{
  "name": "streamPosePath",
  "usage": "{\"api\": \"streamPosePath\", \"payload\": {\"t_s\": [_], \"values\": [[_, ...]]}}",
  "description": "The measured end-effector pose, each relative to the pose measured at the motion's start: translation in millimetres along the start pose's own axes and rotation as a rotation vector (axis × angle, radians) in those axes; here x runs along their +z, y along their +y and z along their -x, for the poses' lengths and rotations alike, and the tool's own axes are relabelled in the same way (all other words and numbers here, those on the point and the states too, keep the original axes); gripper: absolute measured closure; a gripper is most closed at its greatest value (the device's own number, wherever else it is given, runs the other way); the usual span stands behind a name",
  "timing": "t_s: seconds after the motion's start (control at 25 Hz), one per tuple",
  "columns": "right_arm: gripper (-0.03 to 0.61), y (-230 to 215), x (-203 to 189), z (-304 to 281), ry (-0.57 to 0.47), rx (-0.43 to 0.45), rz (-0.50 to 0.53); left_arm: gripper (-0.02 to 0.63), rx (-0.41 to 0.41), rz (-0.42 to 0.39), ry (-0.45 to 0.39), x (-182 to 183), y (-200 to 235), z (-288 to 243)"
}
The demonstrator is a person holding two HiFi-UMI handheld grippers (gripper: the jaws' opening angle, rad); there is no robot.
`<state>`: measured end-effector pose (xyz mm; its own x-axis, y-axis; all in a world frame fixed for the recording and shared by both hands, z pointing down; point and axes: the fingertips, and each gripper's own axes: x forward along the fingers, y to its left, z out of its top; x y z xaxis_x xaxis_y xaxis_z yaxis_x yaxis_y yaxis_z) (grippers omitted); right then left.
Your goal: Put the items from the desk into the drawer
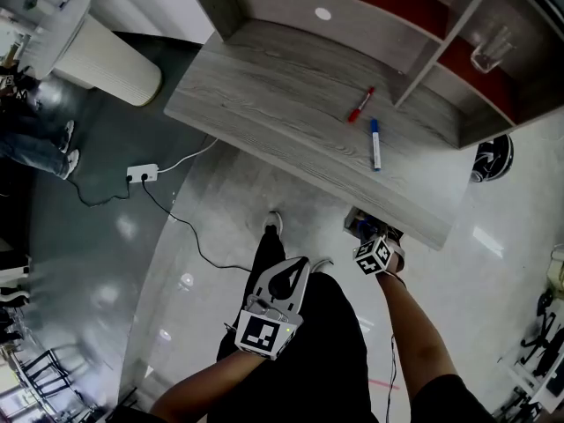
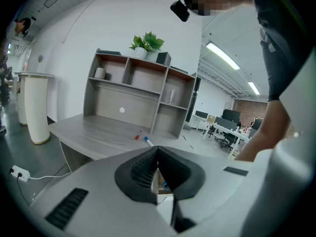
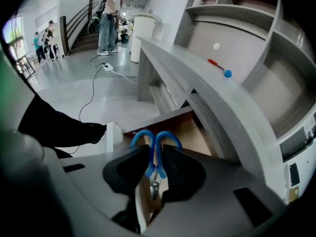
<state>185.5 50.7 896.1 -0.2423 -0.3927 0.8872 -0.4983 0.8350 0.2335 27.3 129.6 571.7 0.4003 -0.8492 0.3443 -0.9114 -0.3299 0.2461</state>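
Observation:
A red marker (image 1: 359,105) and a blue marker (image 1: 374,144) lie on the grey desk (image 1: 264,86); both also show in the left gripper view, red marker (image 2: 138,135), blue marker (image 2: 148,141). Under the desk's front edge the drawer (image 1: 359,226) stands open, its wooden inside (image 3: 192,132) visible. My right gripper (image 1: 374,239) hovers at the drawer, shut on blue-handled scissors (image 3: 142,132), handles pointing forward over the drawer. My left gripper (image 1: 286,274) hangs low above the person's legs, away from the desk, shut with nothing in it.
Shelving (image 1: 458,25) rises at the desk's back, with a glass (image 1: 492,51) in one cubby and a plant (image 2: 146,42) on top. A white cylinder (image 1: 101,60) stands left of the desk. A power strip (image 1: 141,174) and cables lie on the floor.

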Motion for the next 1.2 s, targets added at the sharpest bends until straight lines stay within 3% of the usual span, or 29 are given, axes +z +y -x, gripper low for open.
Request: {"api": "streamPosePath", "payload": {"t_s": [0.24, 0.56, 0.76, 1.2], "values": [[0.482, -4, -3, -14, 0.017, 0.011, -0.036, 0.601, 0.010, 0.015, -0.003, 3, 7, -7], [0.480, 3, -11, -26, 0.054, 0.030, -0.002, 0.601, 0.038, 0.032, 0.041, -16, 9, -3], [0.480, 3, -13, -27, 0.072, 0.024, 0.013, 0.601, 0.046, 0.030, 0.031, -10, 10, -2], [0.480, 2, -13, -12, 0.044, 0.006, -0.002, 0.601, 0.024, 0.030, 0.033, -11, 1, -2]]}}
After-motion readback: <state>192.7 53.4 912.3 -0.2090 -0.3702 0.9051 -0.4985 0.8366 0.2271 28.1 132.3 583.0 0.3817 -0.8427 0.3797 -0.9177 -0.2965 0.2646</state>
